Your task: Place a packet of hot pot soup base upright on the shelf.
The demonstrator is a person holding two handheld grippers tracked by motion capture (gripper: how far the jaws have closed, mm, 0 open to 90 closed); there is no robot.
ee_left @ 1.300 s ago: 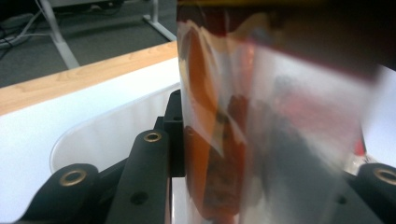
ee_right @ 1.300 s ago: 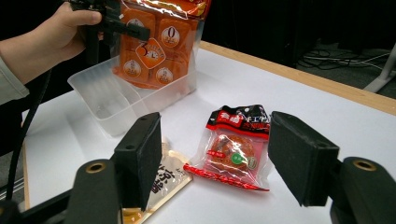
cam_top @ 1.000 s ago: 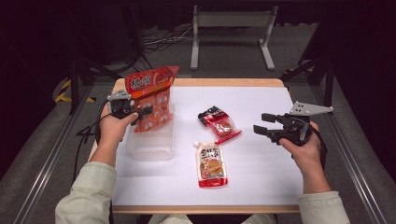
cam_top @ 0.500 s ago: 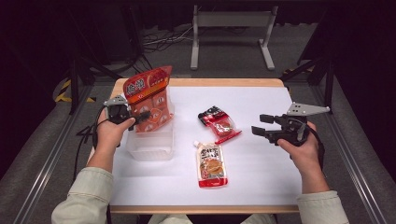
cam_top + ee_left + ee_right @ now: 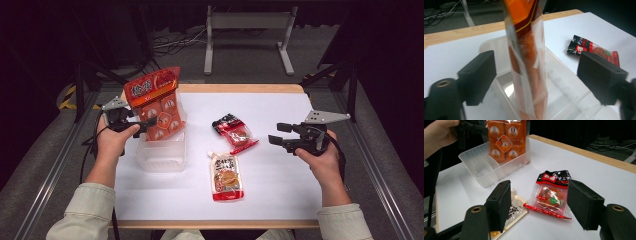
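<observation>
A tall orange snack bag (image 5: 155,102) stands upright in a clear plastic container (image 5: 162,156) at the table's left. My left gripper (image 5: 145,121) is beside it. Its jaws have just been opening, and in the left gripper view the bag (image 5: 529,62) rises between them with a gap on each side of my left gripper (image 5: 536,75). My right gripper (image 5: 278,133) hovers open at the right with nothing between its jaws. In the right gripper view my right gripper (image 5: 541,207) points at a red-and-black packet (image 5: 551,193).
The red-and-black packet (image 5: 234,131) lies mid-table, with a white-and-orange pouch (image 5: 227,175) lying flat just in front of it. The white table top (image 5: 280,190) has a wooden edge at the back. Dark frames and cables stand beyond the table.
My left gripper's jaws have opened off the orange bag, which stays standing in the container. The left hand has drawn slightly to the left. The right hand has kept still.
</observation>
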